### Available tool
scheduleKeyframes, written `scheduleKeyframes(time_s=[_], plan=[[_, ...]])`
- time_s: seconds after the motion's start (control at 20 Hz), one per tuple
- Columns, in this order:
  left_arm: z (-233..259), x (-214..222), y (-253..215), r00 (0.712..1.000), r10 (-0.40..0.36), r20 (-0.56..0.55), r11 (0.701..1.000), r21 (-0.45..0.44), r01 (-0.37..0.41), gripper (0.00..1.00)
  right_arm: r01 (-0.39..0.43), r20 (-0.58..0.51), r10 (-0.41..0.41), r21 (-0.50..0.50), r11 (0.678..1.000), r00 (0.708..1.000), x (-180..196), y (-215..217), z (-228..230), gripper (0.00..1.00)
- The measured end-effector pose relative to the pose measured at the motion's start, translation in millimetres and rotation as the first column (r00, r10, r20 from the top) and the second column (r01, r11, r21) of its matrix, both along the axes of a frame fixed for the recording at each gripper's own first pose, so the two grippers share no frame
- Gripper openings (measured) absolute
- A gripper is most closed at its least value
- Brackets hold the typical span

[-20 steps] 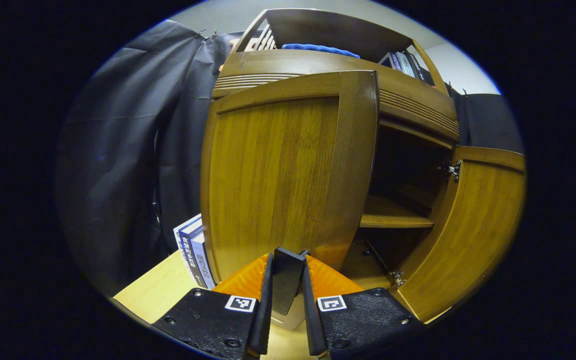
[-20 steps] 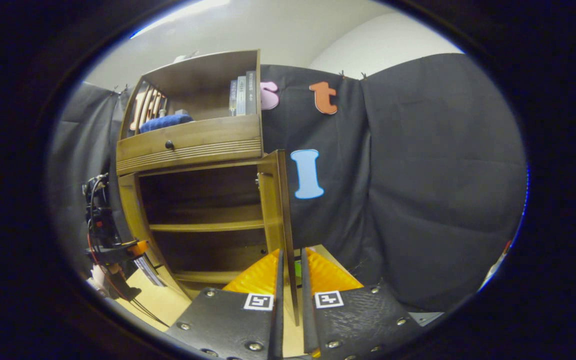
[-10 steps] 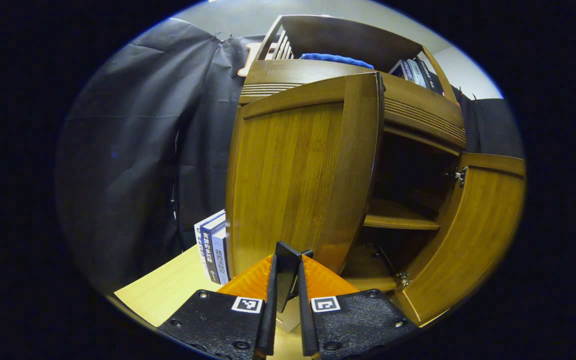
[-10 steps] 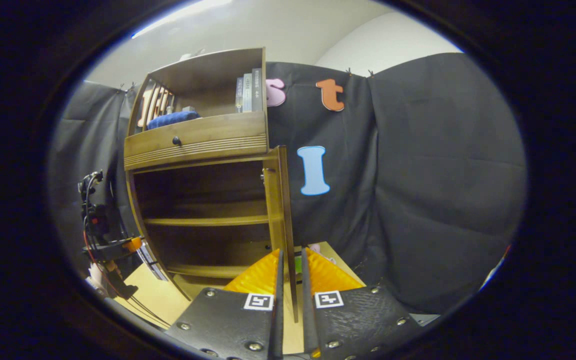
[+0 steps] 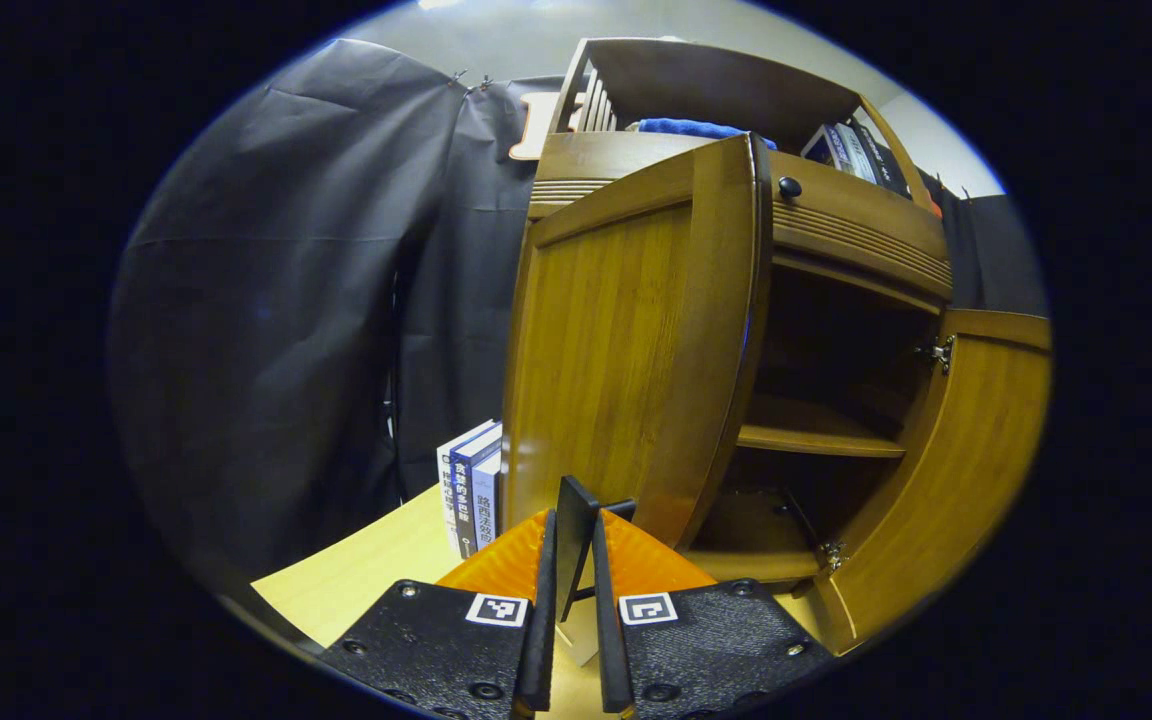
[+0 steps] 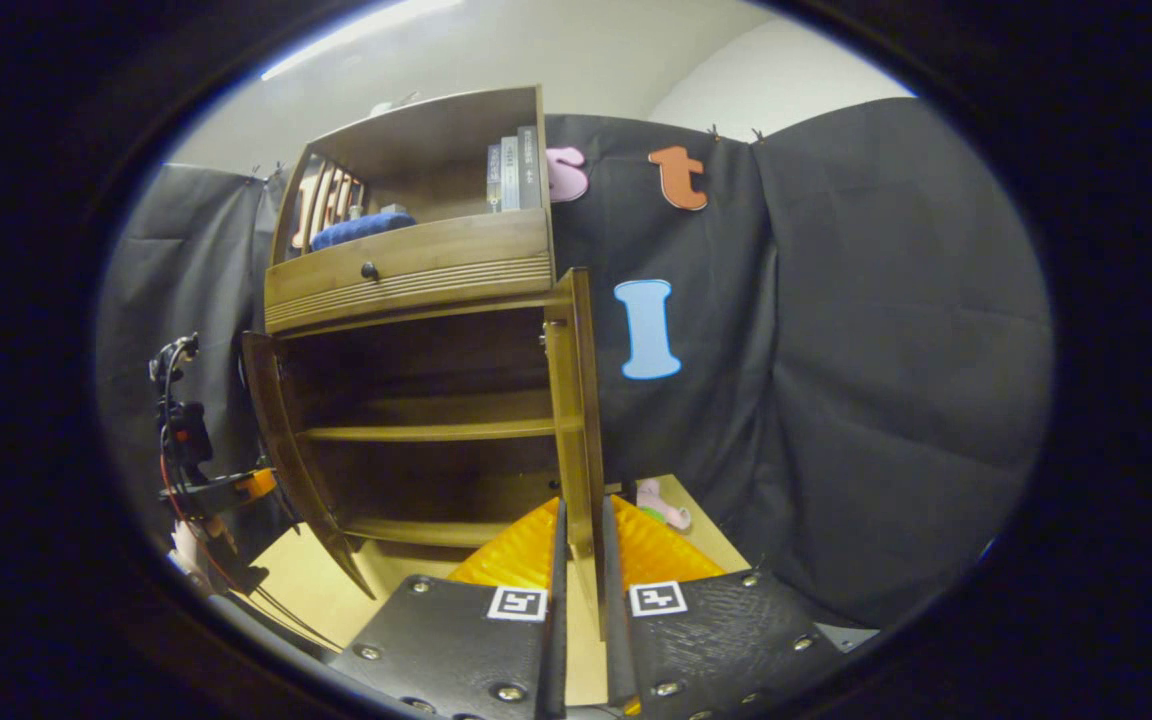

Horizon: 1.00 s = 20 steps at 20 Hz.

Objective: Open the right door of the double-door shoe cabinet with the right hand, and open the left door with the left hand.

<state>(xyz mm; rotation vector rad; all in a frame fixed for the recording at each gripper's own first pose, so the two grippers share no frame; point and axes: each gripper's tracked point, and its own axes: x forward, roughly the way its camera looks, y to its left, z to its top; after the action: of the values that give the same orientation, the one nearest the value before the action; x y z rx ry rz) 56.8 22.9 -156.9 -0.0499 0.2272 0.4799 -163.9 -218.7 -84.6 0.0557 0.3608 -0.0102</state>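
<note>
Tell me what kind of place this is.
Most likely a staged recording booth, not a real home: black cloth hangs as the walls, and a wooden shoe cabinet with both doors swung open stands on a light tabletop, with books set upright beside it.

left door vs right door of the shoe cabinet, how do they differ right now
In the left gripper view, the left door shows its outer panelled face, while the right door shows its inner face with metal hinges. The left hand-held gripper grips a dark handle at the left door's lower edge; the right hand-held gripper pinches the right door's bare edge. Both are brown wood, swung open, exposing the shelf.
</note>
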Motion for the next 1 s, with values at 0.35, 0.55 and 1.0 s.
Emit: scheduleKeyframes(time_s=[0.35, 0.55, 1.0], plan=[[5, -19, 22, 0.997, 0.08, 0.006, 0.997, 0.021, -0.08, 0.17, -0.039, -0.003, 0.039, 0.018, 0.999, 0.999, 8, 5, -7, 0.16], [8, -32, 39, 0.991, 0.135, 0.011, 0.99, 0.035, -0.135, 0.17, -0.058, -0.001, 0.058, 0.026, 0.998, 0.998, 11, 5, -7, 0.16], [11, -55, 74, 0.981, 0.192, 0.0, 0.981, 0.029, -0.192, 0.05, -0.103, -0.007, 0.104, 0.047, 0.994, 0.995, 21, 23, -14, 0.16]])
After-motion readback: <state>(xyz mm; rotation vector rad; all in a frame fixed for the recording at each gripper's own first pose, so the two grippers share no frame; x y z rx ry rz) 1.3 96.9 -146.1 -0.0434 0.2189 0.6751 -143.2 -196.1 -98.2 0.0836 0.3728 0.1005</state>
